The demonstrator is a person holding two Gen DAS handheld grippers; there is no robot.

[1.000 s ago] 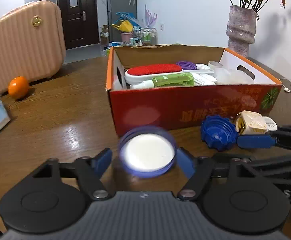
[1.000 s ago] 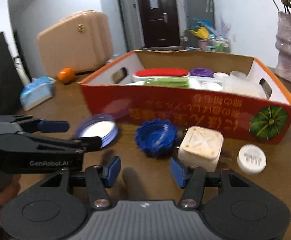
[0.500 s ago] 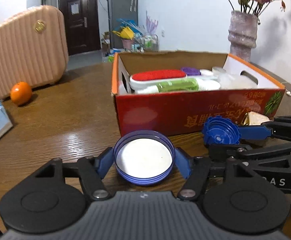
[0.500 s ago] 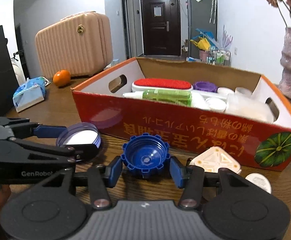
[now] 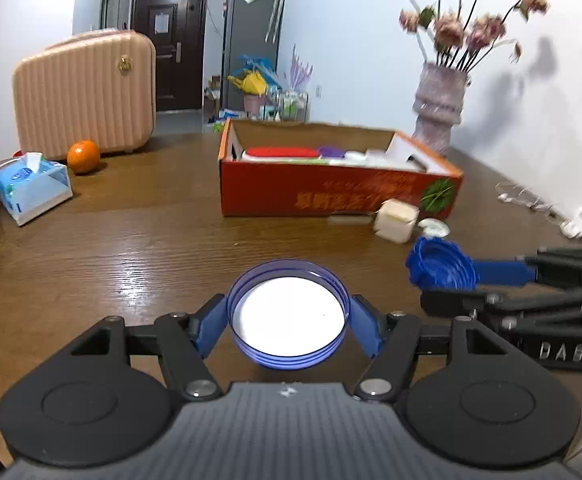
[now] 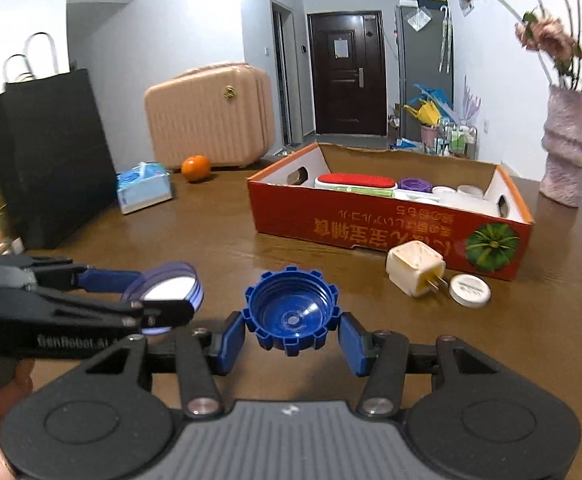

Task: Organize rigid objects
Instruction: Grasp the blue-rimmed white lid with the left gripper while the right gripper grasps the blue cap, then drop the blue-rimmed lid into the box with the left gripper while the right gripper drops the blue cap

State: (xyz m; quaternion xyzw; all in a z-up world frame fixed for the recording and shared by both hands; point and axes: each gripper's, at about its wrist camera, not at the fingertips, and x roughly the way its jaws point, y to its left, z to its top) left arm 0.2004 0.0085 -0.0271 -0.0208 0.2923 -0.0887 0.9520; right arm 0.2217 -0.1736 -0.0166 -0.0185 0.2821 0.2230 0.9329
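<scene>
My left gripper [image 5: 288, 322] is shut on a round purple-rimmed lid with a white inside [image 5: 288, 316], held above the wooden table [image 5: 131, 248]. My right gripper [image 6: 291, 330] is shut on a blue ridged bottle cap [image 6: 291, 314], hollow side up. Each gripper shows in the other's view: the left one [image 6: 163, 294] with its lid [image 6: 171, 292], the right one [image 5: 445, 270] with its cap [image 5: 439, 266]. Farther back stands the red cardboard box [image 6: 391, 232] with a red brush, a purple lid and white pieces inside. A cream plug adapter [image 6: 415, 268] and a white cap [image 6: 470, 290] lie in front of it.
A pink suitcase [image 5: 85, 92], an orange [image 5: 84, 156] and a tissue pack [image 5: 31, 188] sit at the table's far left. A black bag [image 6: 51, 156] stands at the left edge. A vase of dried flowers [image 5: 439, 112] stands far right, with white earphones [image 5: 539, 204] nearby.
Both grippers closed on their pieces, the left on the lid and the right on the blue cap, then drew back from the box and rose, carrying them.
</scene>
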